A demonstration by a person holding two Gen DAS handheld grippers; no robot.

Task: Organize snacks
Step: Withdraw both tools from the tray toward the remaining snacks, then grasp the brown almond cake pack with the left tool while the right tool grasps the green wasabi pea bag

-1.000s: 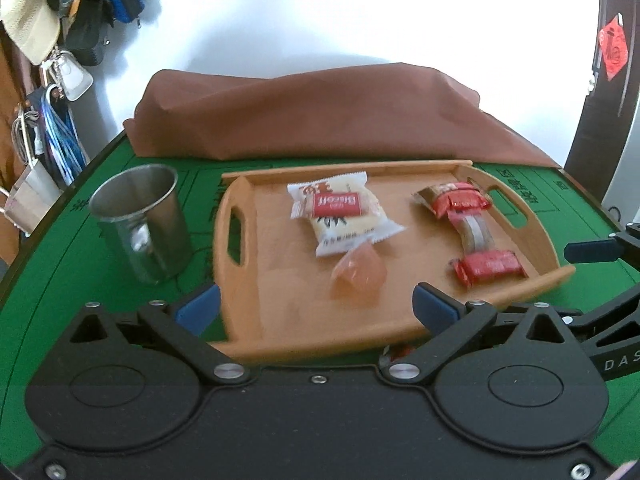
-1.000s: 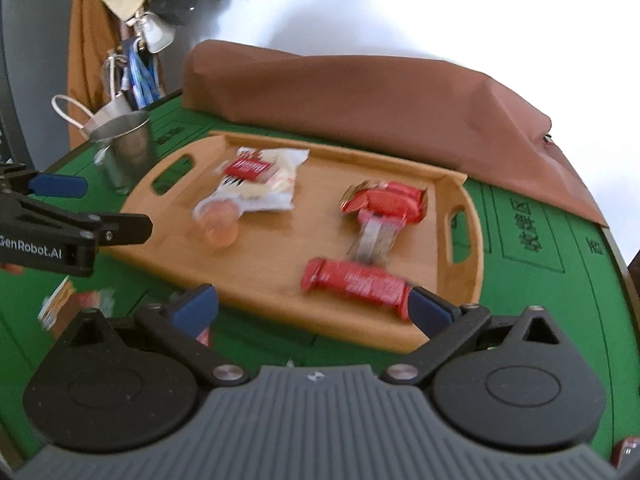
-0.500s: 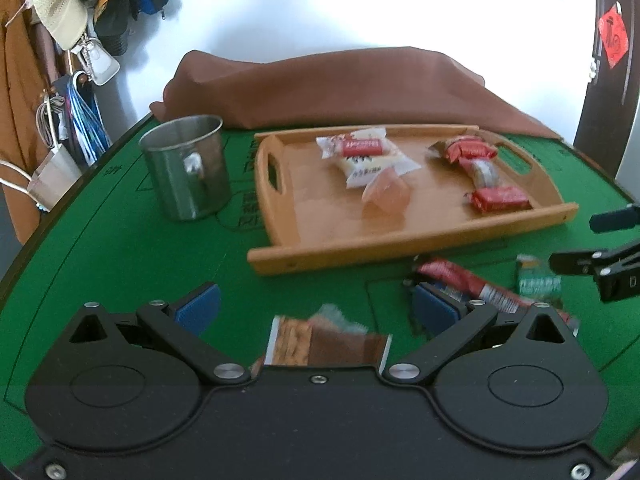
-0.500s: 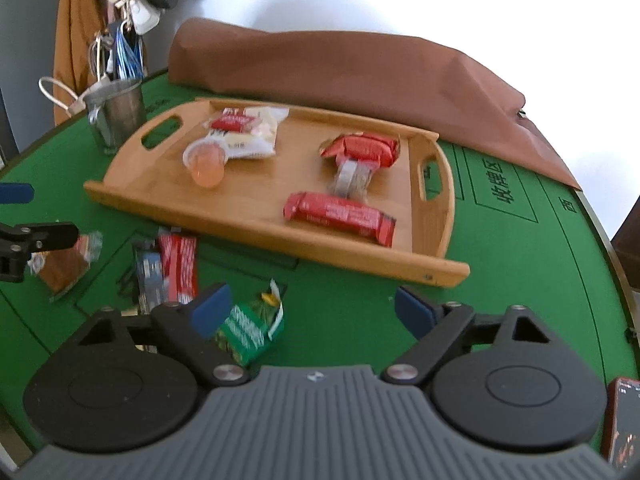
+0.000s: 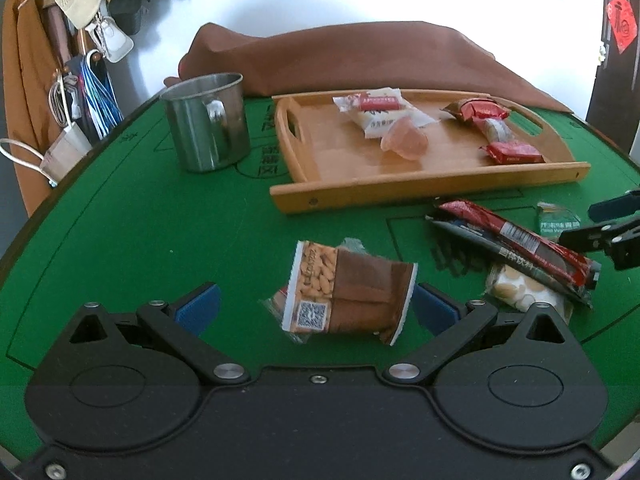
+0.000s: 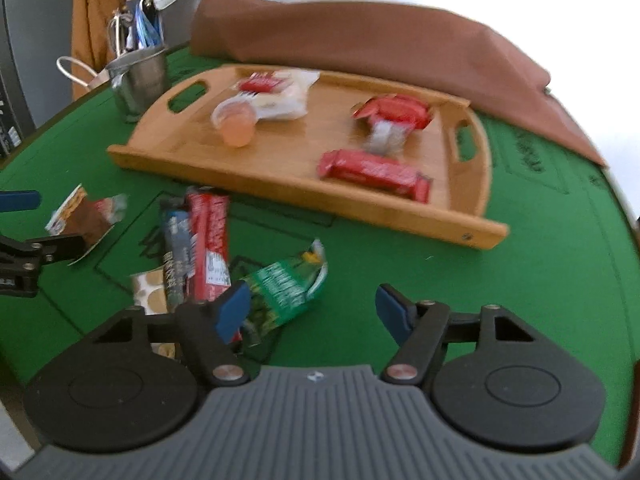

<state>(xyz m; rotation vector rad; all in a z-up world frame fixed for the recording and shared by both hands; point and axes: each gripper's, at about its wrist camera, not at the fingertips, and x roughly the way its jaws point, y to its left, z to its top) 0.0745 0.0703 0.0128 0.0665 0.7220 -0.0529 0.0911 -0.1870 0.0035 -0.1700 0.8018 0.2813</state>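
Your left gripper (image 5: pixel 316 306) is wide open, nut pack (image 5: pixel 348 294) lying between the pads, ungripped. Your right gripper (image 6: pixel 314 312) is closing over bare felt, green pack (image 6: pixel 286 292) beside its left pad. Tray (image 6: pixel 280 184) sits beyond.

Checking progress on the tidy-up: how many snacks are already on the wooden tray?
4 on the tray: white packet at back left, pink jelly cup against it, two red-wrapped snacks at the right. None seems hidden.
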